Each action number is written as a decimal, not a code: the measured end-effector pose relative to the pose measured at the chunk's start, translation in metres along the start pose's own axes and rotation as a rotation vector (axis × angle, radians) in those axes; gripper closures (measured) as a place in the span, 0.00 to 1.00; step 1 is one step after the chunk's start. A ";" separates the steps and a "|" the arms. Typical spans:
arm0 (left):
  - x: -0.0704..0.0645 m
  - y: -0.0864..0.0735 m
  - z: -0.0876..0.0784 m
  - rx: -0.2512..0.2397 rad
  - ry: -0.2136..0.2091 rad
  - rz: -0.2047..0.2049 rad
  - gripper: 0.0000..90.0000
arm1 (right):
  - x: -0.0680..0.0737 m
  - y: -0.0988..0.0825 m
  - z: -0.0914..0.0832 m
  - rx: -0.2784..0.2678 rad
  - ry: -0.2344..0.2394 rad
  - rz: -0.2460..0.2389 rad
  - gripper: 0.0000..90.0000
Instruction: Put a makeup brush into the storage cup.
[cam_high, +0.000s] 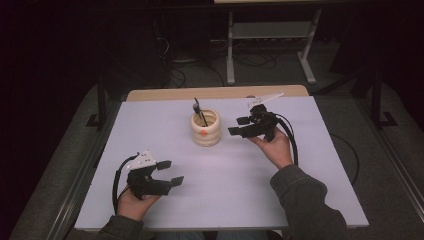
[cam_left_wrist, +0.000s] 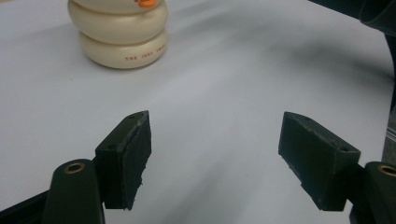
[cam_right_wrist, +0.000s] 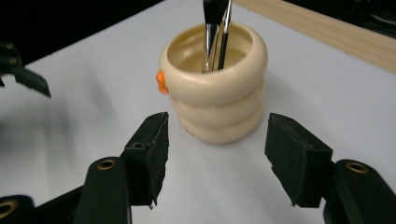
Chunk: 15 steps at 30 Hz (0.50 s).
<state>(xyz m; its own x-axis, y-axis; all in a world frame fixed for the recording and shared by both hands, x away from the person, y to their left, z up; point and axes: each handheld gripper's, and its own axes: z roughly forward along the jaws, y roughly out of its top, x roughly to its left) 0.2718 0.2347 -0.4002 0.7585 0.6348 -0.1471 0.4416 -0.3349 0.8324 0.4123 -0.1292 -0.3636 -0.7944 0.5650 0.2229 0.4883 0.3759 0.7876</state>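
Just beside the cream holder (cam_right_wrist: 215, 95), right tool (cam_right_wrist: 217, 156) agape, empty.

Small reddish capital lettering runs along the lowest ring of the cream ribbed pot (cam_left_wrist: 122, 35), seen in the left gripper view. It starts "THE", and the words after it are too small to read surely.
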 end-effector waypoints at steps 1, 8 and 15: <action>0.001 0.000 -0.001 -0.001 0.002 0.004 0.27 | 0.000 -0.003 -0.002 -0.002 0.001 0.001 0.42; 0.002 0.000 -0.003 -0.006 0.021 0.011 0.26 | 0.003 -0.020 -0.012 -0.026 0.004 0.004 0.40; 0.003 -0.002 -0.005 -0.011 0.028 -0.001 0.26 | 0.008 -0.032 -0.024 -0.023 0.000 -0.005 0.38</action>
<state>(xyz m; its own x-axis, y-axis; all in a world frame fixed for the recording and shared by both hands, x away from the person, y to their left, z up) 0.2708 0.2406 -0.3994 0.7441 0.6547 -0.1327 0.4367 -0.3264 0.8383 0.3817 -0.1541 -0.3730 -0.7967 0.5632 0.2191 0.4761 0.3617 0.8016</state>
